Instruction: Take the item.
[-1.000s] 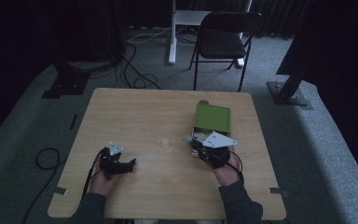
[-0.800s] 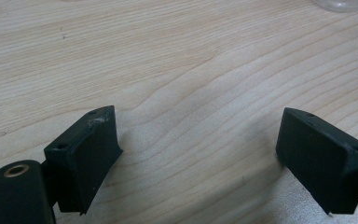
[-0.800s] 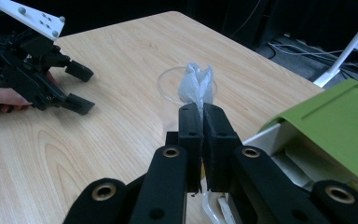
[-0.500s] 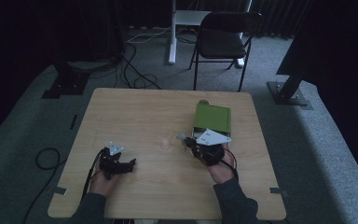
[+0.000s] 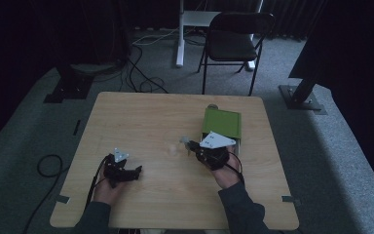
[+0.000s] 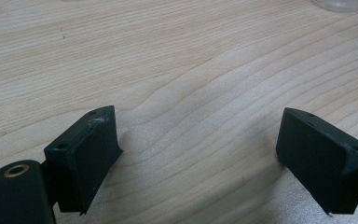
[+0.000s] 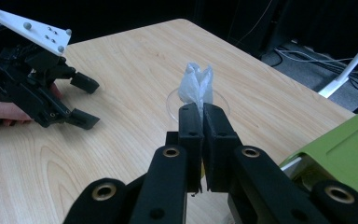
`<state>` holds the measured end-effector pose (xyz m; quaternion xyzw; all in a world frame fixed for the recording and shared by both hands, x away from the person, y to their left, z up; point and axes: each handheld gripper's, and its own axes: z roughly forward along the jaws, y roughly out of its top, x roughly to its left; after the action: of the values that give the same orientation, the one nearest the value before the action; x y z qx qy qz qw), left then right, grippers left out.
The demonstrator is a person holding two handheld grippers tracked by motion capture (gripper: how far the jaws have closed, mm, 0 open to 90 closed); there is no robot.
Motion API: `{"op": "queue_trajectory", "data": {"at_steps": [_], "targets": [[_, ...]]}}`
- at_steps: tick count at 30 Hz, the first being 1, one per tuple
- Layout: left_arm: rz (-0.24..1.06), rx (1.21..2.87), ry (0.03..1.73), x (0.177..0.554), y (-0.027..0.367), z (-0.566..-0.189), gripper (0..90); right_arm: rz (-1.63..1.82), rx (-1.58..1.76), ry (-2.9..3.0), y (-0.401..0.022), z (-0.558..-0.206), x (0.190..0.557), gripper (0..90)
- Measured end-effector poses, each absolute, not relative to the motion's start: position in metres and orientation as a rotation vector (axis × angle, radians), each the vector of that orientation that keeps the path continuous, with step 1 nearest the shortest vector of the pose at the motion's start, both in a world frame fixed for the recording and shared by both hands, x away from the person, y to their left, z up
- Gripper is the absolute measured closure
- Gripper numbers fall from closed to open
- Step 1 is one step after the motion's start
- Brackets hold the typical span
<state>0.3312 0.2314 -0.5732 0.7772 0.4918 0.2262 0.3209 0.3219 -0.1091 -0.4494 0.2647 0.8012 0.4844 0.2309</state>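
My right gripper [image 7: 200, 109], at the middle of the right gripper view, pinches a crumpled white wrapper [image 7: 195, 84] above a clear dish [image 7: 219, 105] beside the green box [image 5: 222, 124], while my left gripper [image 5: 135, 170], jaws spread, rests low left in the high view.

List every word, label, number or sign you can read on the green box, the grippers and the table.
No text can be read anywhere.
green box: plain lid, no lettering visible.
right hand-held gripper, shut on a white plastic wrapper: no print on either.
left hand-held gripper: bare black pads.
table: wood grain alone.
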Motion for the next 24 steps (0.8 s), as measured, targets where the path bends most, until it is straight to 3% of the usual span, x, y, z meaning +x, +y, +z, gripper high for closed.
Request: {"op": "queue_trajectory", "data": {"at_steps": [24], "targets": [[0.595, 2.037, 1.294, 0.3312, 0.2312, -0.5734, 13.8, 1.371, 0.737, 2.178, -0.1037, -0.4414, 0.3309, 87.1]]}}
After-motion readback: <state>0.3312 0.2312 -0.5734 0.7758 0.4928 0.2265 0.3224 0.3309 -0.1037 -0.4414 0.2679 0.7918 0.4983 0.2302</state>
